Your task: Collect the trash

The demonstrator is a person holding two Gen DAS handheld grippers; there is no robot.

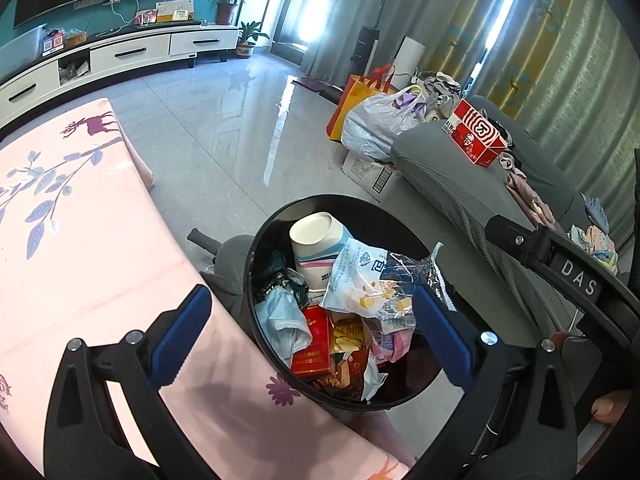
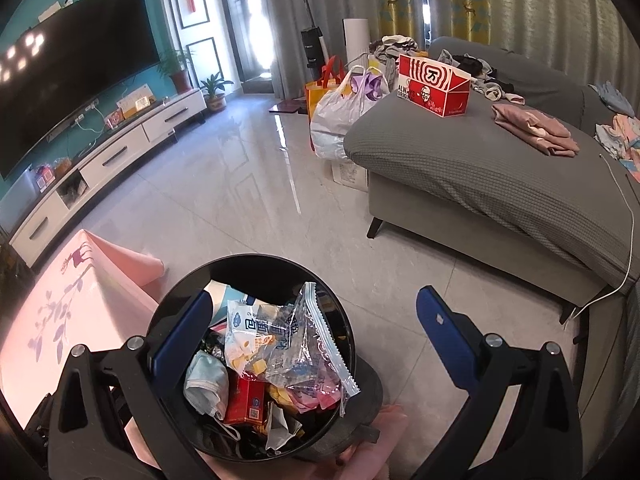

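A round black trash bin (image 1: 251, 280) (image 2: 256, 259) stands on the floor between a pink-clothed table and a grey sofa. It holds a paper cup (image 1: 316, 240) (image 2: 222, 296), a clear plastic wrapper (image 1: 368, 276) (image 2: 280, 336), a red cigarette pack (image 1: 312, 344) (image 2: 244, 400), a face mask (image 1: 280, 320) (image 2: 204, 380) and other scraps. My left gripper (image 1: 312, 334) hangs open above the bin with nothing in it. My right gripper (image 2: 312, 340) is also open and empty, its left finger over the bin's rim. The right gripper's black housing (image 1: 560, 264) shows at the right edge.
The table's pink cloth (image 1: 80, 240) (image 2: 80, 300) lies left of the bin. The grey sofa (image 1: 448, 184) (image 2: 480, 168) carries a red and white food box (image 1: 476, 136) (image 2: 432, 84) and clothes. Full bags (image 1: 376, 124) (image 2: 336, 116) stand beyond it. Shiny tiled floor (image 1: 224, 128) stretches to a TV cabinet (image 1: 132, 54).
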